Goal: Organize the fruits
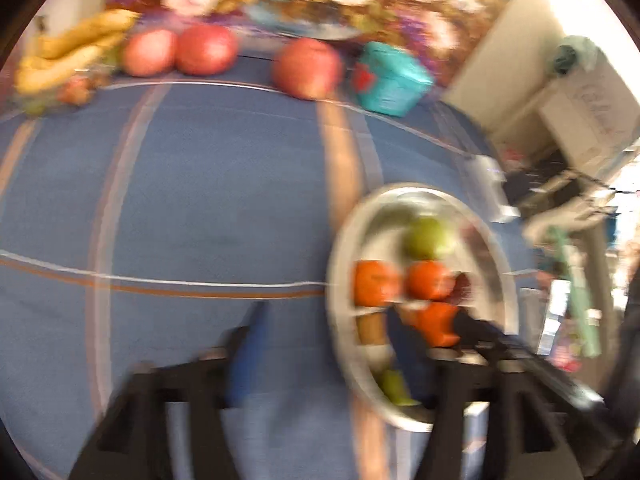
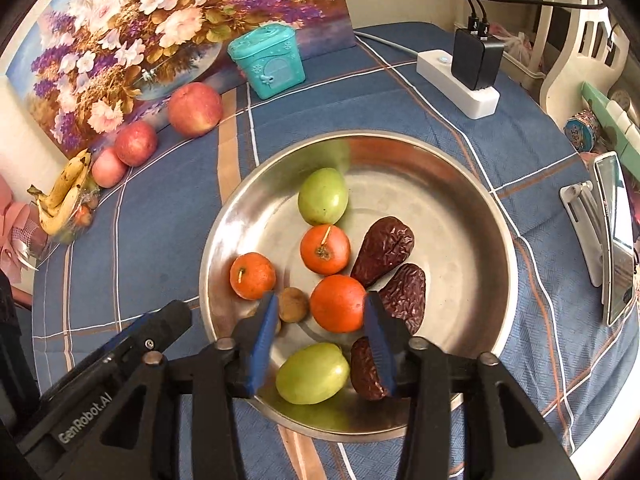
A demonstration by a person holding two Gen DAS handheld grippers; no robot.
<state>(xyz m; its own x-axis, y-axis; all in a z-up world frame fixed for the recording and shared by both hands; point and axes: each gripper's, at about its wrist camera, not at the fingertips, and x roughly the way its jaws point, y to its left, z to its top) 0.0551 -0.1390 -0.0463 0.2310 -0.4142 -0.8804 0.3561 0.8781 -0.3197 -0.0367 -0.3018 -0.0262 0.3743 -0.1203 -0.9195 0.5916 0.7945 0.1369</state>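
A steel bowl (image 2: 452,184) holds two green fruits (image 2: 323,196), three orange fruits (image 2: 325,249), three dark dried dates (image 2: 383,250) and a small brown fruit (image 2: 293,304). My right gripper (image 2: 320,312) is open above the bowl, its blue pads on either side of the nearest orange fruit (image 2: 338,303), without pinching it. In the blurred left wrist view my left gripper (image 1: 326,324) is open and empty above the cloth, its right finger over the bowl (image 1: 344,248). Three red apples (image 2: 195,109) and bananas (image 2: 64,196) lie by the painting.
A teal box (image 2: 269,60) stands before the flower painting (image 2: 160,28). A white power strip (image 2: 460,84) with black chargers sits at the back right. A phone on a stand (image 2: 614,236) is at the right edge. The blue striped tablecloth (image 2: 160,248) covers the table.
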